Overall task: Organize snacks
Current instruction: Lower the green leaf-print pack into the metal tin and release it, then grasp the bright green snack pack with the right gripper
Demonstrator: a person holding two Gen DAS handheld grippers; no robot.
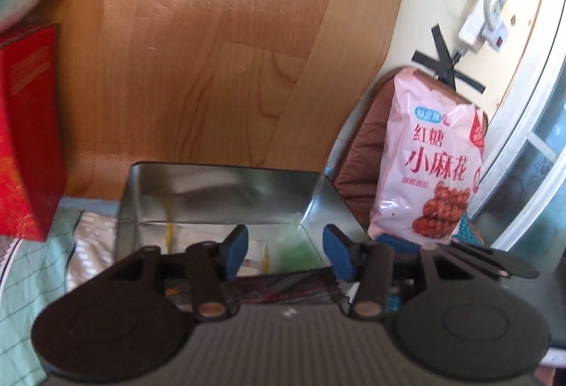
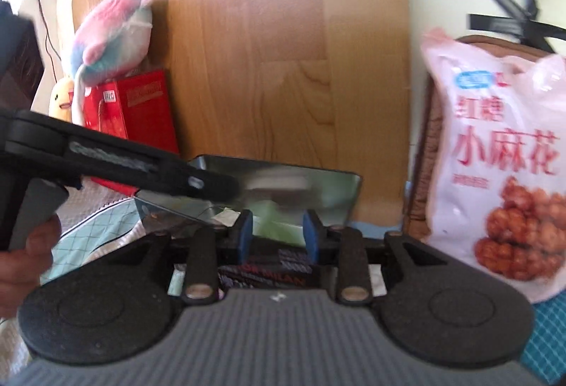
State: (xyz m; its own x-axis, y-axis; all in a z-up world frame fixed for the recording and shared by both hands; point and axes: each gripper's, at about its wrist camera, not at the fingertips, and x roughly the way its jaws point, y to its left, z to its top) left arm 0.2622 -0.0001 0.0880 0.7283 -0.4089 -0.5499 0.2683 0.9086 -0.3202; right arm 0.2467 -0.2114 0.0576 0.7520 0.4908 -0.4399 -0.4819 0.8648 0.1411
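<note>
An open metal tin [image 1: 226,166] [image 2: 283,170] stands on the bed against a wooden board, with pale green and white packets inside. My left gripper [image 1: 286,244] hovers at the tin's near edge, its blue pads apart with nothing between them. My right gripper [image 2: 277,234] is over the same edge, pads a short way apart; only the tin's green packet shows through the gap. A dark printed packet [image 2: 269,274] lies under it. A pink snack bag [image 1: 431,166] [image 2: 502,156] stands upright to the tin's right. In the right wrist view the left gripper [image 2: 219,186] reaches in from the left, held by a hand.
A red box [image 1: 28,138] [image 2: 134,106] stands left of the tin, with a pastel plush toy [image 2: 113,32] on top. A brown cushion [image 1: 364,131] leans behind the pink bag. A white power strip [image 1: 484,14] is taped to the wall. Checked teal bedding [image 1: 21,280] lies underneath.
</note>
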